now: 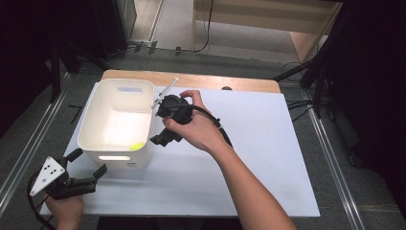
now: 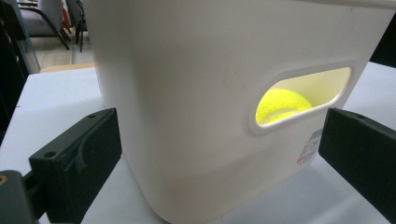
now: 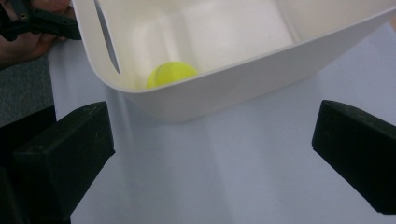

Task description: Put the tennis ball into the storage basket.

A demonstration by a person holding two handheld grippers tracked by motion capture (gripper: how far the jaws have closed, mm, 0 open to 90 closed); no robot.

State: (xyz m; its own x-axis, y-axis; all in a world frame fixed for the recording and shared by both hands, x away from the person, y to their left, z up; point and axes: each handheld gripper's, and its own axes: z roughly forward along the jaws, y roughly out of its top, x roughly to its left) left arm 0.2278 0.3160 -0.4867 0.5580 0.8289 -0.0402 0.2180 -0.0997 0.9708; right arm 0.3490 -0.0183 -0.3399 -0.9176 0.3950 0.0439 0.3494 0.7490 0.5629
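white bin (image 1: pixel 100 120), long axis near-to-far, holds a yellow ball (image 1: pixel 136 146) at its near right corner; left gripper (image 1: pixel 88 167) and right gripper (image 1: pixel 158 140) both released, empty.

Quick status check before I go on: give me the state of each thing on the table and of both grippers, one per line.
white bin: upright on the white board, open at the top.
tennis ball: lying inside the bin, in the corner near its slotted end wall.
left gripper: open, holding nothing, at the bin's near end wall.
right gripper: open, holding nothing, beside the bin's long wall.
white board: flat on the table.
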